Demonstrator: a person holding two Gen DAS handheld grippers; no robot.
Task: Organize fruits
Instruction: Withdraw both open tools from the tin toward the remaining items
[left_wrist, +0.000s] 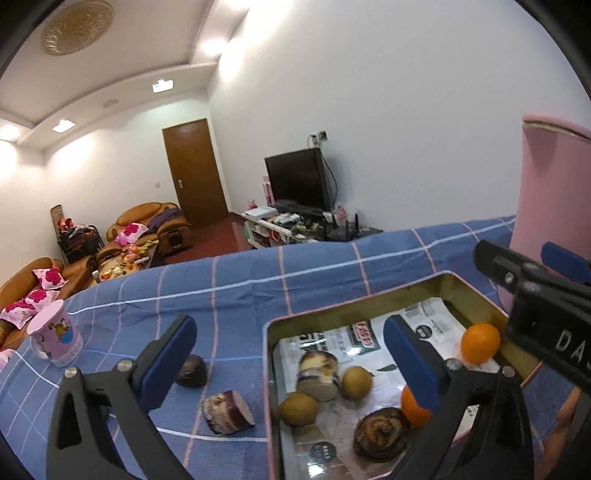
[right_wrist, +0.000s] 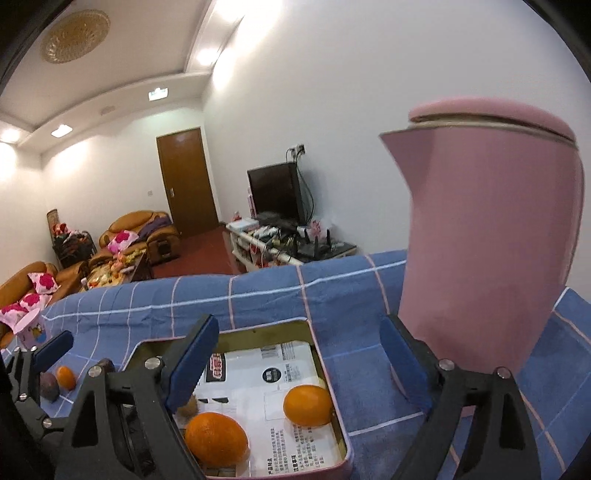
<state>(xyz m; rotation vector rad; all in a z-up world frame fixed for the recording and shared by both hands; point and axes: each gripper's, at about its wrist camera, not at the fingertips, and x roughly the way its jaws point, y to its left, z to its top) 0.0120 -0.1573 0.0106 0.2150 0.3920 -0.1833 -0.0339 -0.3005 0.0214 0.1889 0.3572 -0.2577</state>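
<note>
A pink tin tray (left_wrist: 266, 332) lined with printed paper sits on the blue checked cloth. In it lie two oranges (left_wrist: 480, 341), two yellow-brown fruits (left_wrist: 356, 382), a purple-white cut piece (left_wrist: 317, 373) and a brown fruit (left_wrist: 380, 432). My left gripper (left_wrist: 290, 358) is open over the tray's left rim, nothing between its pads. A cut purple piece (left_wrist: 227, 411) and a dark fruit (left_wrist: 192, 371) lie on the cloth beside the tray. My right gripper (right_wrist: 299, 360) is open and empty above the tray (right_wrist: 317, 354), over two oranges (right_wrist: 308, 404).
A tall pink kettle (right_wrist: 491, 240) stands just right of the tray, close to my right gripper's outer finger. A pink cup (left_wrist: 55, 332) is at the far left of the cloth. Another orange (right_wrist: 65, 377) and a purple fruit (right_wrist: 50, 386) lie left of the tray.
</note>
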